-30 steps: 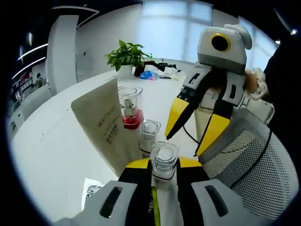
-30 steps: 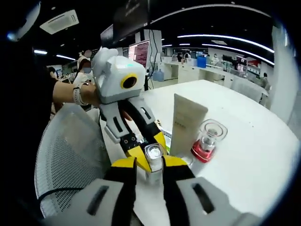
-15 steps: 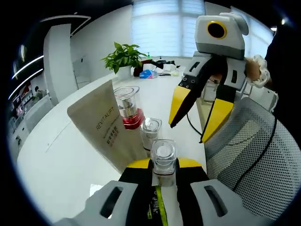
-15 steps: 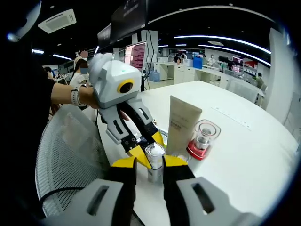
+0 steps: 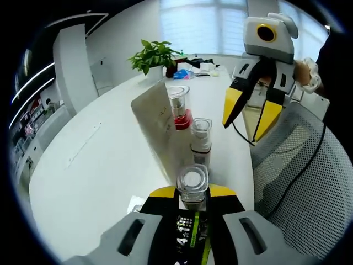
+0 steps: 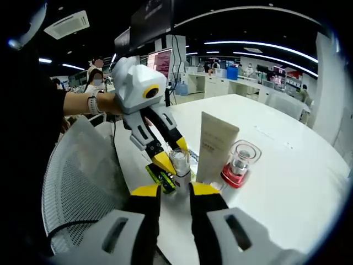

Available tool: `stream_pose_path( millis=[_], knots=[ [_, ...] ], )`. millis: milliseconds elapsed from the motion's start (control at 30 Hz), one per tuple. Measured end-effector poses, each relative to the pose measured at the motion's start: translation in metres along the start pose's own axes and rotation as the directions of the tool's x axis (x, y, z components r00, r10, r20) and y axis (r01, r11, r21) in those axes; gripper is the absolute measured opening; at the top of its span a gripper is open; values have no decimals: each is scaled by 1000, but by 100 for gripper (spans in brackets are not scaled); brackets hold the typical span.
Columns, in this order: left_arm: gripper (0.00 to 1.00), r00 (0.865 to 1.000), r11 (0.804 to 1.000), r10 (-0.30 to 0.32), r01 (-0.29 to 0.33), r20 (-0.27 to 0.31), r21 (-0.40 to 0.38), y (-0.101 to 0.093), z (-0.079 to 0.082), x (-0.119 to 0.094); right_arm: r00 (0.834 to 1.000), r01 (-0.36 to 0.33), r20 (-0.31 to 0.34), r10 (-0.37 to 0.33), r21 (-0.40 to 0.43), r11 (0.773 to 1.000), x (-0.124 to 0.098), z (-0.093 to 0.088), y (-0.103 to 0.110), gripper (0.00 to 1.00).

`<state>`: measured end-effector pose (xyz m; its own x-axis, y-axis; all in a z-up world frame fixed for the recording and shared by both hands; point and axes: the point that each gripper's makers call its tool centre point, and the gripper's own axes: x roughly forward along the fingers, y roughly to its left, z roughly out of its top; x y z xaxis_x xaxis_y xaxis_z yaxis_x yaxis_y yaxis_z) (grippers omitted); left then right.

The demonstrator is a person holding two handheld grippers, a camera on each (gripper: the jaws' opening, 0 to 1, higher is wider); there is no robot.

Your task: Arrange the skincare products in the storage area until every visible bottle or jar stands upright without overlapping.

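Left hand-held gripper (image 5: 192, 194) clenched on clear-capped bottle (image 5: 192, 185), upright above worktop (image 5: 94, 165). Right hand-held gripper (image 6: 169, 191) released. We read no label on beige tube (image 6: 215, 144), standing upright beside red-based jar (image 6: 239, 163).

1. Left gripper view: camera rides just behind its own jaws, looking along the white table (image 5: 94, 160) toward a potted plant (image 5: 156, 55) and bright windows; a clear-capped bottle (image 5: 192, 186) sits very close.
2. Right gripper view: faces the opposite way, toward an office interior with ceiling lights.
3. Shared: beige tube (image 5: 160, 130) (image 6: 215, 146), red-based jar (image 5: 179, 107) (image 6: 238, 164), mesh chair (image 5: 298, 160) (image 6: 83, 182); each view catches the other gripper.
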<state>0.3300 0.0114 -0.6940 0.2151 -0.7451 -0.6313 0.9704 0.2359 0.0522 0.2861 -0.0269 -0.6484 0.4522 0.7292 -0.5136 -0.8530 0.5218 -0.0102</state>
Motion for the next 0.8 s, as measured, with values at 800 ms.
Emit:
stream_pose_path(
  millis=[800],
  knots=[
    [18, 998, 993, -63, 63, -11, 96, -20, 19, 21, 999, 27, -22, -26, 45, 999, -8, -17, -7, 25]
  ],
)
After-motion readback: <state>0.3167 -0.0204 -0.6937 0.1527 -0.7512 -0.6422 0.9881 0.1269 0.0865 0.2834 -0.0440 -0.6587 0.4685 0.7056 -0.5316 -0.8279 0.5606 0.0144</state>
